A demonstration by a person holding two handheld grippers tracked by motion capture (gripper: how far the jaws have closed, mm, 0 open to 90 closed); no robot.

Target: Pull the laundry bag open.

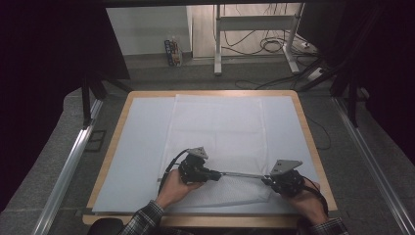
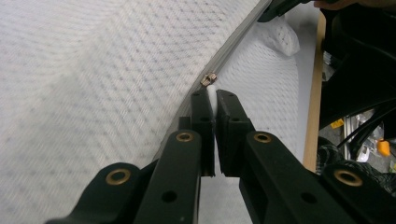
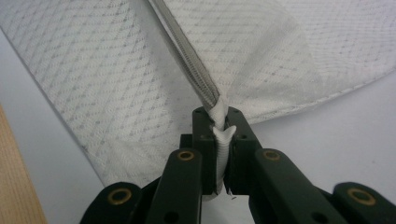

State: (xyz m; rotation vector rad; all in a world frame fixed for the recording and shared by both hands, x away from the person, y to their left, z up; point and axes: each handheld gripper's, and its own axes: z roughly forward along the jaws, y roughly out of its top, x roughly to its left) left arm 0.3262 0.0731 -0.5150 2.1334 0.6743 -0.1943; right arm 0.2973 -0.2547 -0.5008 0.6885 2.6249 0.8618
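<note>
Wooden tabletop (image 1: 313,142) under a pale sheet carries a white mesh laundry bag (image 1: 220,132) lying flat near its middle. Nearest the person, the left hand-held gripper (image 1: 219,175) is clamped on the white pull tab (image 2: 212,95) of the zipper slider (image 2: 208,78). Opposite it, the right hand-held gripper (image 1: 265,179) pinches the bag's bunched zipper end (image 3: 220,135). Between them the grey zipper (image 1: 242,175) runs taut along the bag's near edge. Beyond, grey floor (image 1: 161,73) and cables.
</note>
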